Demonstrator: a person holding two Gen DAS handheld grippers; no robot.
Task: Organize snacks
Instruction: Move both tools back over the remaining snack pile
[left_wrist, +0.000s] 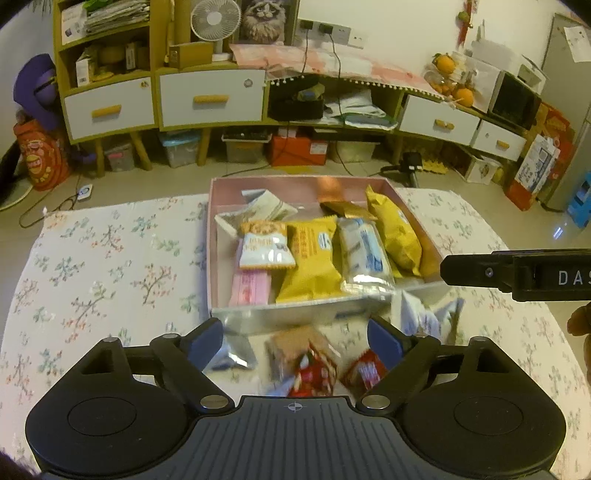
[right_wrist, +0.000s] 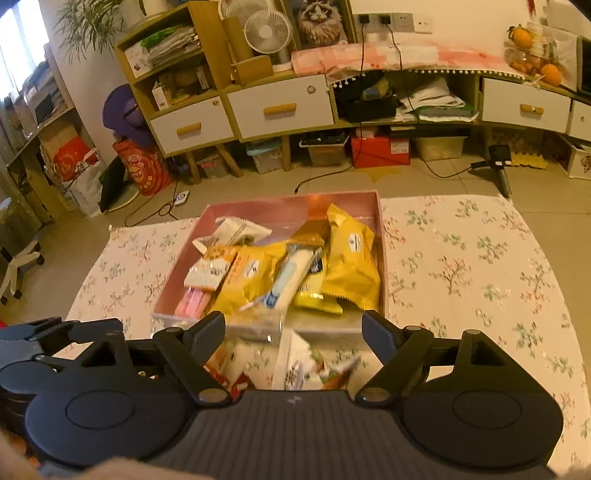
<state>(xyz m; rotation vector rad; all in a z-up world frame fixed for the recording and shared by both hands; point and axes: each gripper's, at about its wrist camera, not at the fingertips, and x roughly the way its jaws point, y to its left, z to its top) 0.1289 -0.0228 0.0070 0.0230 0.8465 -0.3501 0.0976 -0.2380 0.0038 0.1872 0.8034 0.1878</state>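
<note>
Jaws, left wrist view: left gripper (left_wrist: 295, 341) has both blue-padded fingers spread wide, nothing pinched between them.
Loose snacks, left wrist view: a little heap sits on the floral-print tablecloth (left_wrist: 103, 266) just in front of the box, right under the jaws: a silver foil packet (left_wrist: 236, 352), a tan cardboard-look snack pack (left_wrist: 295, 345), a red wrapped bar (left_wrist: 365, 371) and a white crinkly wrapper (left_wrist: 424, 317). All blurry, so no reading labels.
Box, left wrist view: shallow pink cardboard box (left_wrist: 258, 181), already pretty full, with a big yellow pillow bag (left_wrist: 312, 264), a pale blue-and-clear sachet (left_wrist: 364, 258), a pink flat pack (left_wrist: 249, 288) and more behind.
Other tool, left wrist view: right gripper (left_wrist: 517, 273) pokes in from the right edge, side-on.
Jaws, right wrist view: right gripper (right_wrist: 293, 334) is apart too, empty gap, hovering over the same loose pile near the box's front wall.
Pile, right wrist view: white wrapper (right_wrist: 295, 354) and red bits (right_wrist: 236, 380) show between the fingers, not touched as far as I can tell.
Neighbour, right wrist view: left gripper (right_wrist: 55, 332) is close at the lower left.
Handling guess: these look feather-light, crinkly and slick, so they'd likely slide or squirt out.
Grip guess: I'd pinch the flat sealed end or across the narrow middle, gently, since anything crispy inside probably crushes.
</note>
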